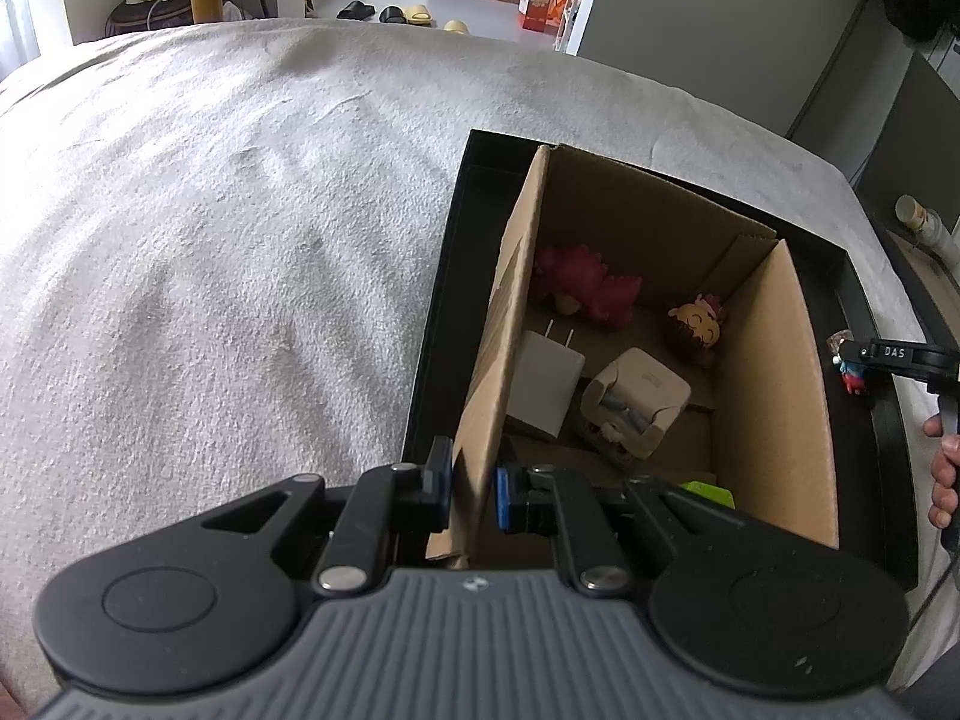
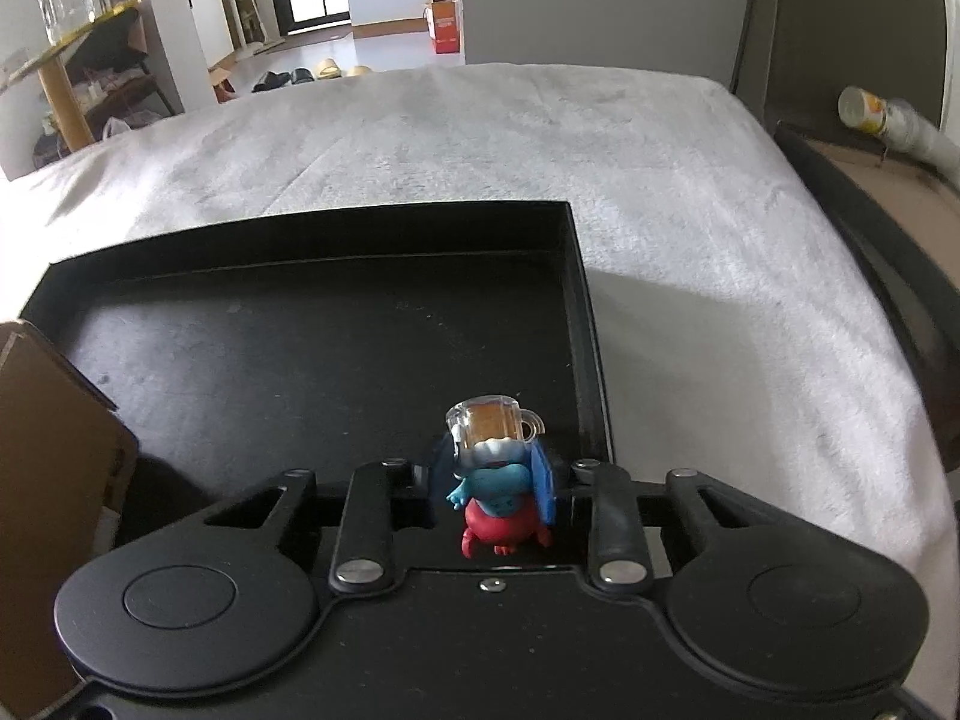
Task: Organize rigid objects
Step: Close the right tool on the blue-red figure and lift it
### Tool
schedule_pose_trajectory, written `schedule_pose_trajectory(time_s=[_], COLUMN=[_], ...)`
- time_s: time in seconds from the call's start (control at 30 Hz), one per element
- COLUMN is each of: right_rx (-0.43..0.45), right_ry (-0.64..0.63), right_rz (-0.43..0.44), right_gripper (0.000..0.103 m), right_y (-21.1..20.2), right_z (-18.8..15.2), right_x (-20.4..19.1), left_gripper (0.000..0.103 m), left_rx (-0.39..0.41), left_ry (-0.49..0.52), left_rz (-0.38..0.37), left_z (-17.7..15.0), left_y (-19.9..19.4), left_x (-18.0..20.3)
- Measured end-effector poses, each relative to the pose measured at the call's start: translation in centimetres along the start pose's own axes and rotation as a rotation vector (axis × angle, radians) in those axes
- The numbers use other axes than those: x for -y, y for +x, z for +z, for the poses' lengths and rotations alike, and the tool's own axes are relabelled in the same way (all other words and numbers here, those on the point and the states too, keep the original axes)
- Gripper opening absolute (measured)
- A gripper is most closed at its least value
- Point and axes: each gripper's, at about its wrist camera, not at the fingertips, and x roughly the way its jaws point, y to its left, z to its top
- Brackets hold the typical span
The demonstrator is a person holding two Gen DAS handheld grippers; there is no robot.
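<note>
The left gripper (image 1: 471, 495) is clamped on the near left wall of the cardboard box (image 1: 774, 396), one blue-padded finger outside the wall and the other inside. The right gripper (image 2: 498, 480) is closed on a small figurine (image 2: 501, 498), a blue and red creature with a clear mug of amber liquid on top; the blue pads press its sides. In the left wrist view this same figurine (image 1: 851, 373) shows just right of the box, under the tip of the right gripper (image 1: 840, 360), and part of a hand (image 1: 945, 474) shows at the frame's right edge.

The cardboard box stands open inside a shallow black tray (image 1: 447, 300), filling its left part. The figurine is over the tray's bare floor (image 2: 300, 348), right of the box and close to the tray's right rim.

Inside the box, toward its far wall, lies a pink plush dinosaur (image 1: 585, 288). To its right, near the box's right wall, is a small doll head with brown hair (image 1: 696, 330). Nearer, against the box's left wall, a white plug adapter (image 1: 546, 384) leans with its prongs up. Just right of it lies a cream-coloured charger block (image 1: 639, 408). A bit of something green (image 1: 711, 492) shows at the near end of the box, half hidden by the gripper.

The tray rests on a white textured cloth (image 1: 210, 270) that spreads out to the left of the box and beyond it.
</note>
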Motion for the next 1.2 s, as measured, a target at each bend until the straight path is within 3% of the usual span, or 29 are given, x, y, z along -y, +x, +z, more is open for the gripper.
schedule_pose_trajectory(time_s=[0.47, 0.9, 1.0, 1.07, 1.2], right_rx=[-0.099, -0.173, -0.166, -0.151, -0.158], right_ry=[0.03, -0.082, -0.121, -0.144, -0.19], right_rz=[0.114, 0.133, 0.133, 0.132, 0.106], right_gripper=[0.026, 0.027, 0.033, 0.059, 0.063], right_y=[-1.6, -3.0, -3.6, -4.2, -4.4], right_z=[-1.3, -2.9, -3.1, -3.2, -3.7], right_x=[-0.6, -3.7, -4.4, -4.7, -5.1], left_gripper=[0.013, 0.014, 0.014, 0.014, 0.014], left_rx=[0.002, 0.006, 0.007, 0.009, 0.01], left_ry=[0.002, -0.001, 0.001, 0.004, 0.002], left_rz=[-0.012, -0.042, -0.046, -0.049, -0.054], left_z=[0.0, 0.0, -0.1, -0.1, -0.2], left_y=[-0.1, -0.2, -0.2, -0.2, -0.3], left_x=[-0.2, -0.5, -0.5, -0.5, -0.7])
